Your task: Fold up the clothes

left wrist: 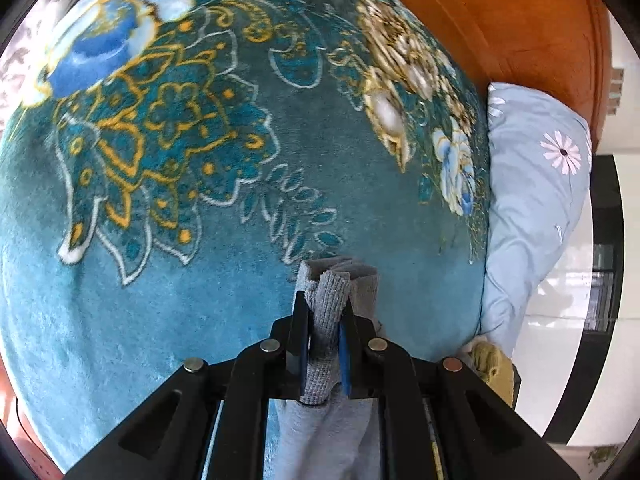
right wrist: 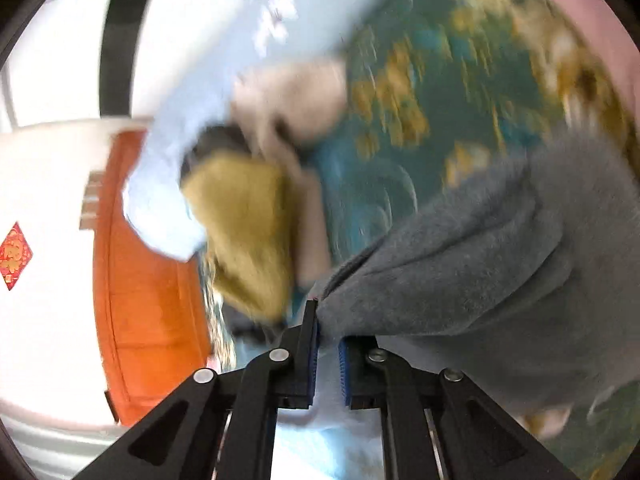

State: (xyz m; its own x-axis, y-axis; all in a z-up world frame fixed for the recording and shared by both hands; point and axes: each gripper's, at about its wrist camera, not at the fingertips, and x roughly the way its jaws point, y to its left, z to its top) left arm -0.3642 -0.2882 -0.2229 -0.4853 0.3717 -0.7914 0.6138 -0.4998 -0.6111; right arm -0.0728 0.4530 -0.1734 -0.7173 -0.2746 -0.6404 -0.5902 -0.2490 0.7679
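The left gripper [left wrist: 325, 320] is clenched on the ribbed cuff of a grey knit garment [left wrist: 327, 312], pinning that end just above the teal floral blanket [left wrist: 200, 184], probably to anchor it for a fold. The right gripper [right wrist: 328, 332] pinches another edge of the grey garment [right wrist: 480, 264], which drapes over the blanket [right wrist: 400, 80]; a mustard-yellow cloth [right wrist: 244, 232] lies at the blanket's edge.

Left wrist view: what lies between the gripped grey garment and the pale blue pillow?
Only bare teal blanket separates the grey garment from the pale blue pillow, in the left wrist view.
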